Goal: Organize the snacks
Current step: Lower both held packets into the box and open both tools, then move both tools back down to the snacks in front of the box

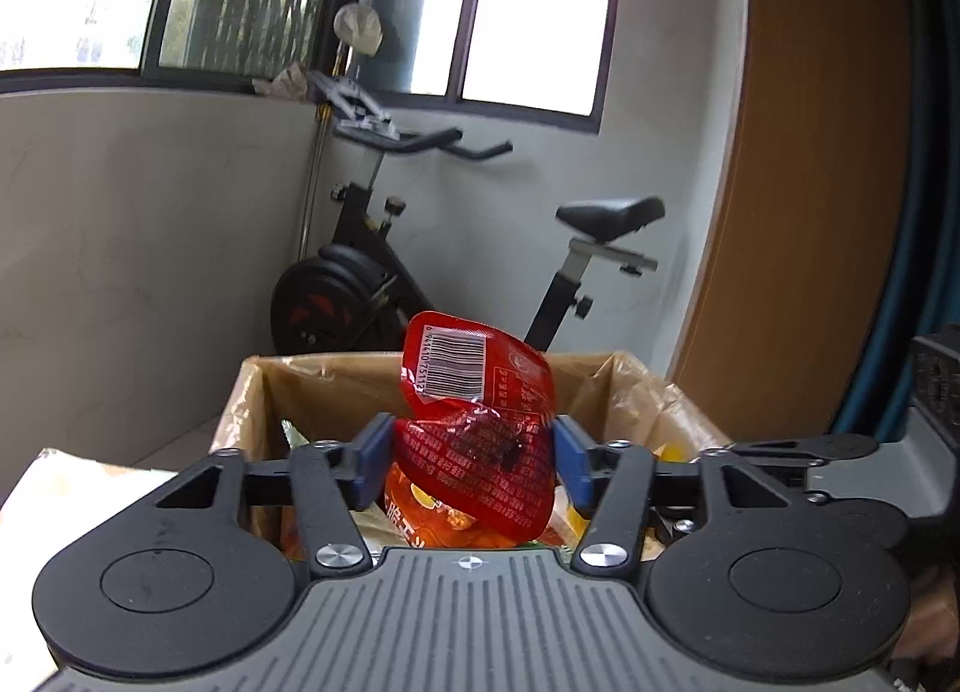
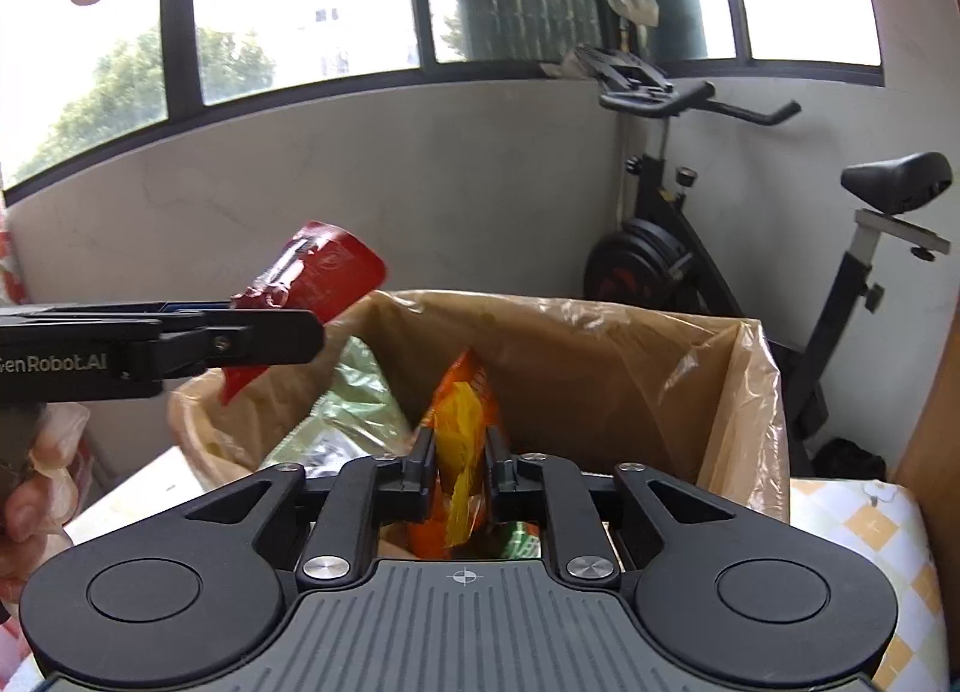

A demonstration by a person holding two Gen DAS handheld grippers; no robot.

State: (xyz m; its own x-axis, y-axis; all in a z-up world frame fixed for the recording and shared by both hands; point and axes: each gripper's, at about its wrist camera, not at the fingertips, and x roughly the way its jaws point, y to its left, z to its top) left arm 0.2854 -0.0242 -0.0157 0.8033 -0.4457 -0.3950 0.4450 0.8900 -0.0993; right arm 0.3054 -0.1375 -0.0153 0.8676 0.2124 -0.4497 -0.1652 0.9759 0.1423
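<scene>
A red snack packet [image 1: 480, 386] with a barcode stands upright between the blue pads of my left gripper [image 1: 472, 443]. The jaws stand wide, and the packet's crumpled waist is narrower than the gap. From the right wrist view the same red packet [image 2: 324, 272] sticks up behind the left gripper [image 2: 300, 332], above the box's left rim. My right gripper [image 2: 461, 452] has an orange and yellow snack packet [image 2: 462, 422] between its slightly parted black fingers. Both grippers hang over a cardboard box [image 2: 600, 314] lined with a clear plastic bag.
Inside the box [image 1: 312, 359] lie a green packet [image 2: 354, 392] and other orange snacks [image 1: 432, 512]. An exercise bike [image 2: 690, 254] stands behind it in the corner under the windows. A wooden panel [image 1: 810, 152] rises at the right. A hand [image 2: 36, 488] holds the left gripper.
</scene>
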